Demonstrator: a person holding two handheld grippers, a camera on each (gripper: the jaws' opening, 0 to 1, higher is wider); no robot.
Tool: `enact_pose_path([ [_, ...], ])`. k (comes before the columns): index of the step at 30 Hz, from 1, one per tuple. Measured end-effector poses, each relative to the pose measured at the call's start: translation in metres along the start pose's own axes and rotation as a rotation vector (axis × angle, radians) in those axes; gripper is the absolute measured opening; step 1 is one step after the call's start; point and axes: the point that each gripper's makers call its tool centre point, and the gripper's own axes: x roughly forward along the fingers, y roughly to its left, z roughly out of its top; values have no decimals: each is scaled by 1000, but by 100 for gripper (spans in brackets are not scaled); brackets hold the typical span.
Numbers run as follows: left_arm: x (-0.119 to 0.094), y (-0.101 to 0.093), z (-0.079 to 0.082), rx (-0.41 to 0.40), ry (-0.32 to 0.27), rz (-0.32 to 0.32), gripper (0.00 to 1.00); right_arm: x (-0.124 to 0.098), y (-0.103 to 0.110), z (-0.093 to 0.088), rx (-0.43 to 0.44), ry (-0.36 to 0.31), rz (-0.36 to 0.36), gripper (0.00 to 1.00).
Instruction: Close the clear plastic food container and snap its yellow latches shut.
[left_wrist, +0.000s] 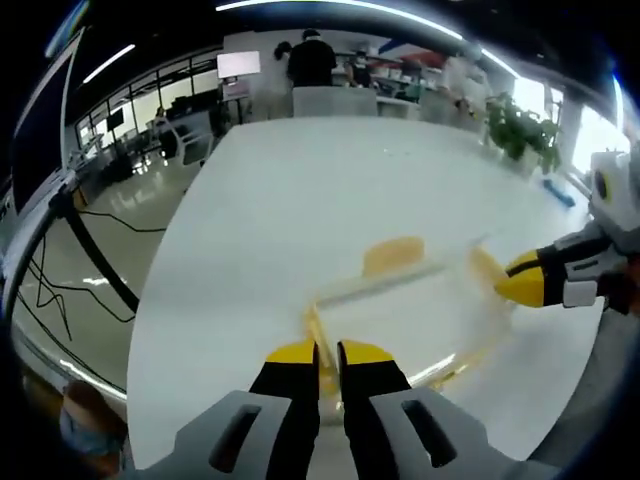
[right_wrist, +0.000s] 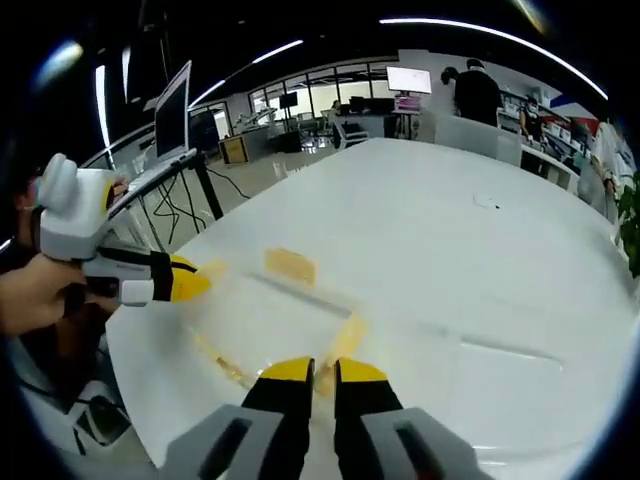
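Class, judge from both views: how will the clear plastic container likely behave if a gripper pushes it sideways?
The clear container looks thin-walled and empty, so probably light. On the smooth white table it would likely slide rather than tip, since it sits low and wide.

From my left gripper view, the clear plastic food container (left_wrist: 410, 305) is motion-smeared at centre, its yellow latches (left_wrist: 392, 255) soft blobs. My jaws' bases are cropped at the bottom edge; I can't read whether they touch the container's near rim.

On the white table (left_wrist: 300, 200) sits one clear container (left_wrist: 420, 310) with three yellow latches showing. Two grippers meet at it: the left gripper (left_wrist: 328, 352) and the right gripper (right_wrist: 312, 368). Beyond the table stands one plant (left_wrist: 520, 128).
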Motion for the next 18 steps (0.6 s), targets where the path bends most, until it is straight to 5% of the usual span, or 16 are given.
enact_pose_path([
  [18,-22,-13,14,-8,-26,10,4,-25,-1,8,1,-25,22,3],
])
